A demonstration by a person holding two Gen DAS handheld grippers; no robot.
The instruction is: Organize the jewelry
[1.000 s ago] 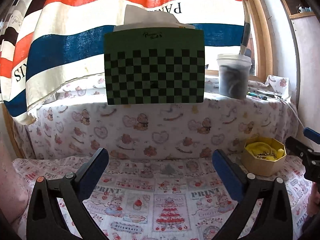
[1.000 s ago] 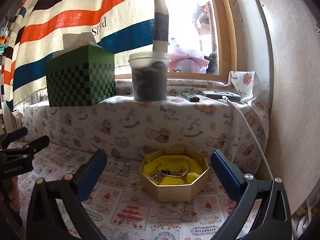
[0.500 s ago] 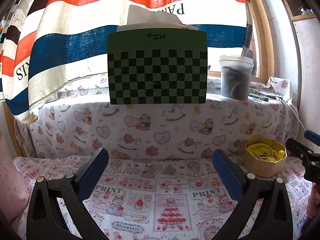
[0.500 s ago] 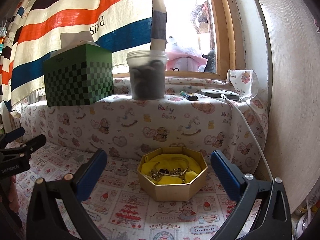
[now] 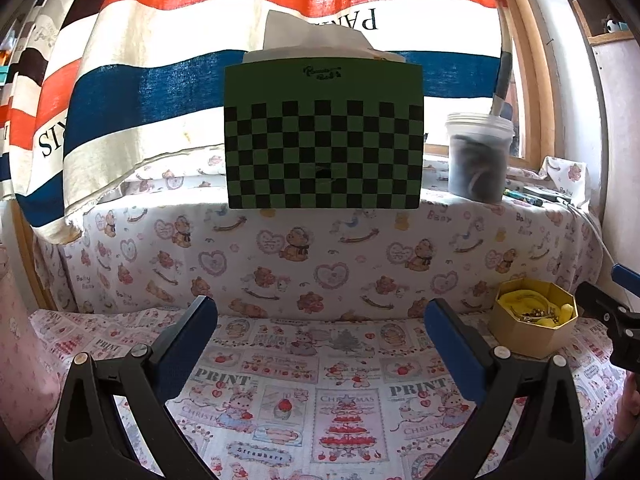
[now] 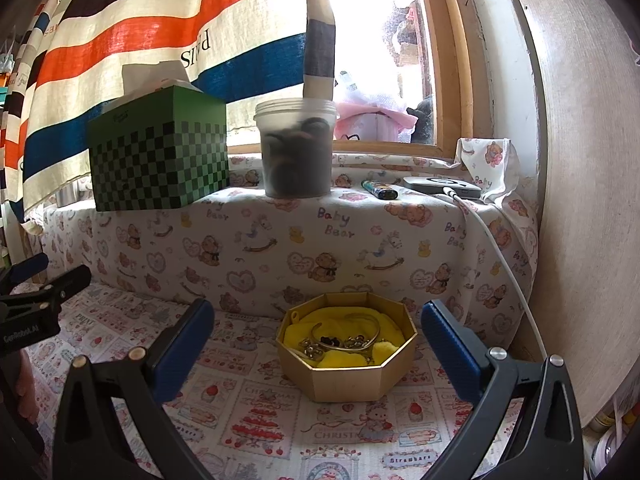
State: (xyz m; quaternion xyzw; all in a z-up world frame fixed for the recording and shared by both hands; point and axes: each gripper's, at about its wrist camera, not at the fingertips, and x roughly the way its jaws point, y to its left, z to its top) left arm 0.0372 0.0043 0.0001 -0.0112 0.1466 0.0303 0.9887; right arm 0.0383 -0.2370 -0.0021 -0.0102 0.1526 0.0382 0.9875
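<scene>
Your right gripper [image 6: 318,334] is spread wide and empty, its blue fingers [image 6: 450,344] flanking the gold octagonal box [image 6: 347,364] — bracelets and small jewelry [image 6: 340,340] lie on its yellow lining, near the right edge of the printed cloth [image 6: 256,396]. Your left gripper [image 5: 320,336] is also spread, holding nothing, well apart from the box. On the ledge above stand a green checkered tissue box [image 5: 323,136] and a plastic jar [image 6: 296,148].

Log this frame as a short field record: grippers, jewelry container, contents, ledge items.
left gripper: open, empty, facing the tissue box
right gripper: open, empty, facing the octagonal box
octagonal box: gold, lidless, on the printed cloth
contents: bangle and small metal pieces on yellow lining
ledge: tissue box, plastic jar, lighter, charger puck
</scene>
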